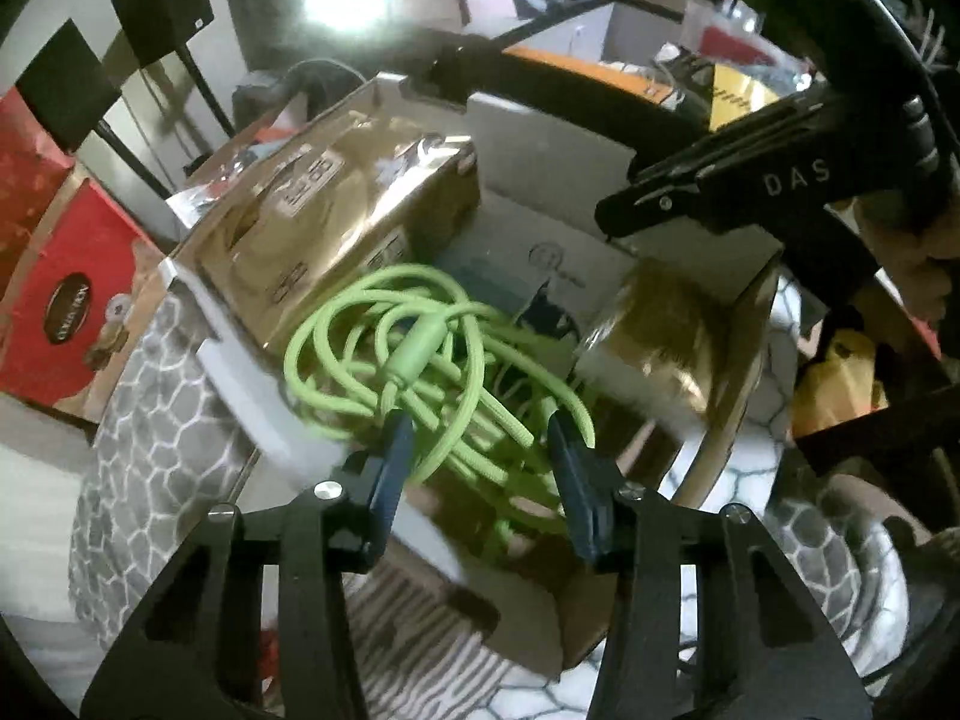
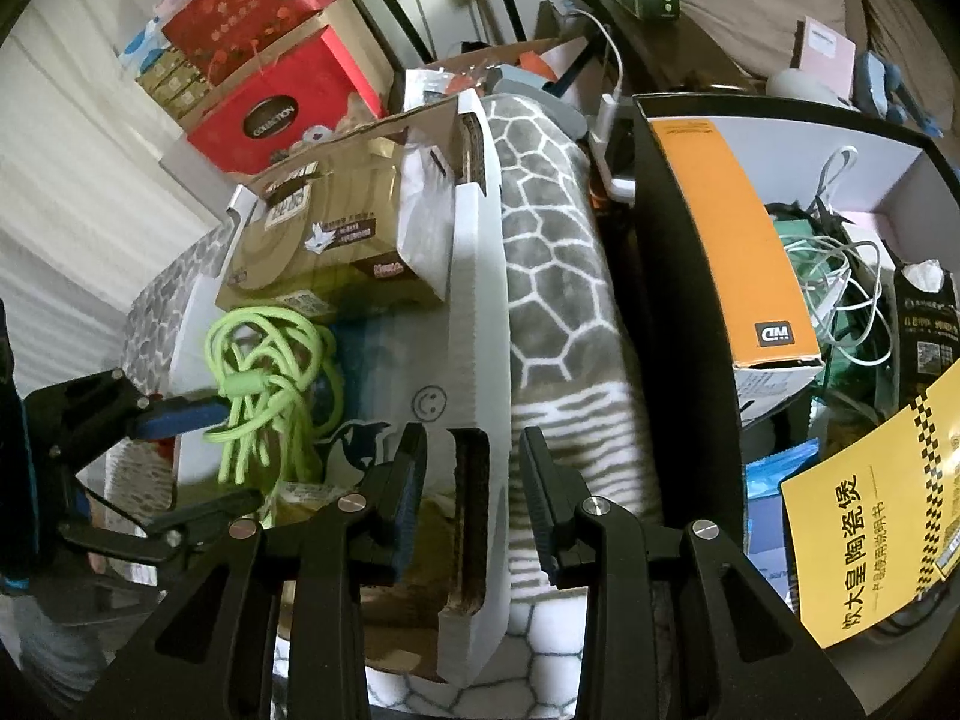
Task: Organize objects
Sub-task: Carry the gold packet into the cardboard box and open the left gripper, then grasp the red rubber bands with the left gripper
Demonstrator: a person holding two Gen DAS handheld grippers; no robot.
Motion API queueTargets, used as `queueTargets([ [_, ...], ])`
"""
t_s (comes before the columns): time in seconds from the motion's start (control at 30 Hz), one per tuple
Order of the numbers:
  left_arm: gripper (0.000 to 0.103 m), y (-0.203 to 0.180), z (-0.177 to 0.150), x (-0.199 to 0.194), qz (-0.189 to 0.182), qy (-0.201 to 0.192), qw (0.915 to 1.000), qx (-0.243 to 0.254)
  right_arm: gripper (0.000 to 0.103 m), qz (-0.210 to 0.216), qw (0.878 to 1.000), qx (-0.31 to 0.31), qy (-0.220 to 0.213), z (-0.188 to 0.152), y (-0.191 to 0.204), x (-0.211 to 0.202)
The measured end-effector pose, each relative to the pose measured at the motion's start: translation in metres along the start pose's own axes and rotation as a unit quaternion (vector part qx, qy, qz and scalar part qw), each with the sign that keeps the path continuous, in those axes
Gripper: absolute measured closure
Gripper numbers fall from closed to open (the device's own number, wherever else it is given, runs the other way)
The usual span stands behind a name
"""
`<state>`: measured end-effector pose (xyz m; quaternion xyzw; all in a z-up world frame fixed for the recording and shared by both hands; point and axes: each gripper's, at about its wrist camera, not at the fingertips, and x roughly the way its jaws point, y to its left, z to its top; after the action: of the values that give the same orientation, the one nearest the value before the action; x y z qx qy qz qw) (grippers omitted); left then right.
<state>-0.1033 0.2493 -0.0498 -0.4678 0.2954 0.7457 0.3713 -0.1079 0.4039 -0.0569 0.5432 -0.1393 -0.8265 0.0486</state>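
Green cord (image 1: 420, 348): it lay in a loose tangle inside the white box (image 2: 474, 276), just in front of the gold packet (image 1: 336, 210).

Left hand-held gripper (image 1: 480, 438): its blue fingers (image 1: 393, 456) stood on either side of the lower loops. Some strands ran between them. I could not tell if the pads were pinching the cord or only sitting beside it.

Right hand-held gripper (image 2: 471, 450): it sat partly open over the side wall of the white box and held nothing. The wall stood between its fingers, but they did not seem to squeeze it.

Black box (image 2: 678, 312): it stood just beside the white box, with the patterned blanket (image 2: 552, 276) between them. It held an orange carton (image 2: 738, 240), white wires (image 2: 840, 276) and a yellow booklet (image 2: 870, 540).

Step in hand: I think the left one was getting a hold on the cord.

How to do it well: grab where many strands bunch by the thick green joint (image 1: 414, 348), not one thin loop. Squeeze firmly, then lift slowly and straight up.

Watch out: loose loops could catch on the gold packet or the box edge.
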Motion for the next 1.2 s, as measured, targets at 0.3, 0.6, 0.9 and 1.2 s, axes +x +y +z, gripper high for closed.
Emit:
queueTargets([
  [0.3,0.068,0.006,-0.01,-0.018,0.008,0.004,0.9998,-0.018,0.068,-0.013,1.0,-0.007,0.005,-0.003,0.003,0.007],
  [0.6,0.036,0.05,-0.035,-0.082,-0.038,-0.095,0.9877,-0.119,0.068,-0.012,1.0,-0.011,0.006,-0.003,0.008,0.009],
  [0.9,0.036,0.098,-0.09,-0.061,0.008,-0.036,0.9791,-0.2,0.067,-0.017,1.0,-0.015,0.002,-0.003,0.012,0.008],
  [1.2,0.033,0.097,-0.114,-0.028,0.052,-0.011,0.981,-0.186,0.067,-0.02,1.0,-0.017,0.003,-0.005,0.012,0.007],
])
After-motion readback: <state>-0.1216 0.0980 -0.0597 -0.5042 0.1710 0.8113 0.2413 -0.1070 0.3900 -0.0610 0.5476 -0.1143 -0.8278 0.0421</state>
